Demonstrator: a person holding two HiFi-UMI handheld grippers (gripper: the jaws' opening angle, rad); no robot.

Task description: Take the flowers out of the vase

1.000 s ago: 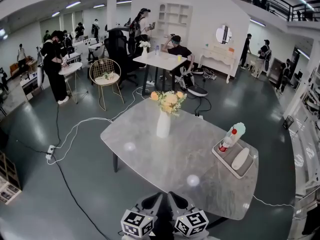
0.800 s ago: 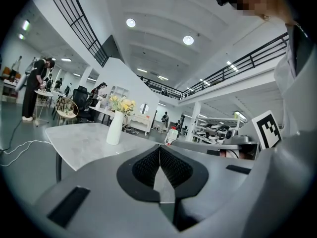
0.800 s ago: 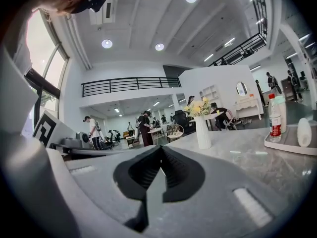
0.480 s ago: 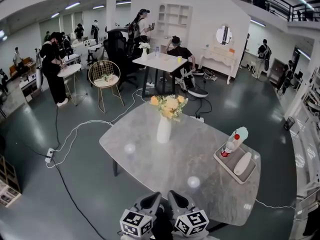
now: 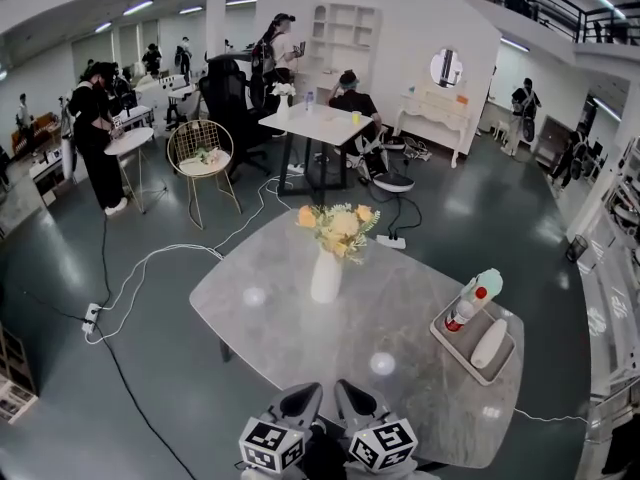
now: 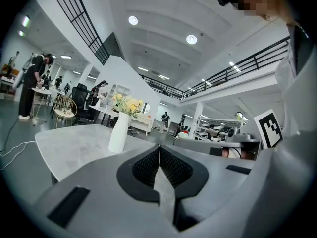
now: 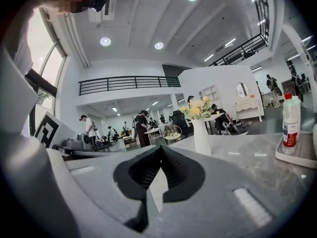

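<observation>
**L gripper** (image 6: 159, 148): grey, two-jaw, marker cube on the body. Jaws fully together, ribbed black pads meeting at the tip, nothing between them. Sits at the near edge of the table, left of centre, pointing to the far side.

**R gripper** (image 7: 159, 150): same build, just beside the L unit. Jaws also pressed together, empty.

**Work surface:** grey marble-look table with rounded corners (image 5: 285, 318). Both grippers are at its near edge, and the top is bare between them and the vase.

**Task item:** bunch of yellow and peach flowers w/ green leaves (image 5: 340, 230), stems down in a tall white ceramic vase (image 5: 326, 276). The vase stands upright nr the far side of the table, roughly centred and well apart from both grippers. The L gripper view shows it slightly left of the jaw line; the R gripper view shows it slightly right.

**Right side of table:** shallow grey rectangular tray (image 5: 458, 351), holding an upright clear bottle w/ red cap and red label (image 5: 466, 309), a pale green-topped bottle (image 5: 487, 282) behind it, and a white oblong item (image 5: 489, 344) lying flat.

**Surroundings:** white cables (image 5: 150, 266) across the dark floor at left; a gold wire chair (image 5: 203, 156) and a white table (image 5: 318, 123) beyond, w/ several people standing or seated at the far side.
</observation>
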